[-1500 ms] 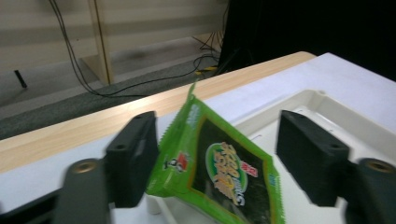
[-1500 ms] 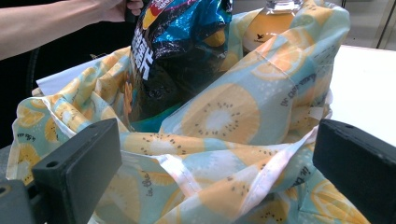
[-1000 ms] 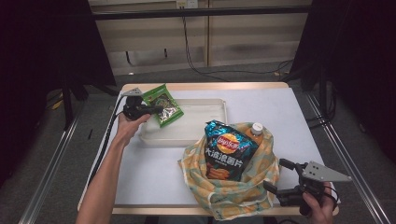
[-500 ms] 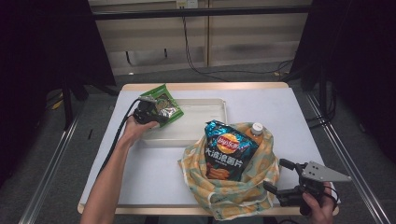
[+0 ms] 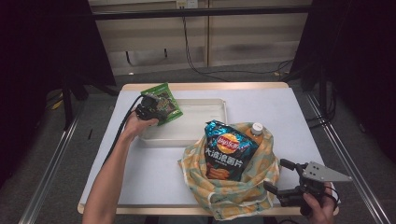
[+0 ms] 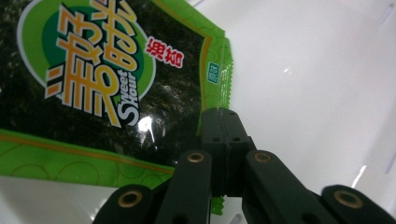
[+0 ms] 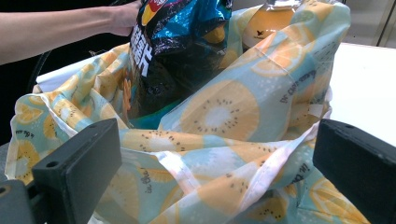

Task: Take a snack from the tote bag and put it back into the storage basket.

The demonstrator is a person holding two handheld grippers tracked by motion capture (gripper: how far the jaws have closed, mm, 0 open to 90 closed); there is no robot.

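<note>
A green seaweed snack packet (image 5: 165,99) hangs over the far left corner of the white tray (image 5: 201,114), with my left gripper (image 5: 152,107) shut on its edge. The left gripper view shows my left gripper (image 6: 220,125) with both jaws pressed together on the packet (image 6: 93,84) above the tray floor (image 6: 317,84). A fruit-print cloth bag (image 5: 233,189) stands at the front right and holds a blue chip bag (image 5: 229,149) and an orange bottle (image 5: 256,130). My right gripper (image 5: 275,175) stands open just right of the cloth bag (image 7: 224,140), jaws apart and holding nothing.
The person's left forearm (image 5: 112,177) crosses the table's front left. The chip bag (image 7: 177,51) and bottle (image 7: 273,21) rise out of the cloth bag's mouth. The table's front edge (image 5: 154,207) lies close to the bag.
My left gripper has carried the seaweed packet to the right and slightly lower, from the table's far left corner to over the tray's corner. The right gripper has stayed put.
</note>
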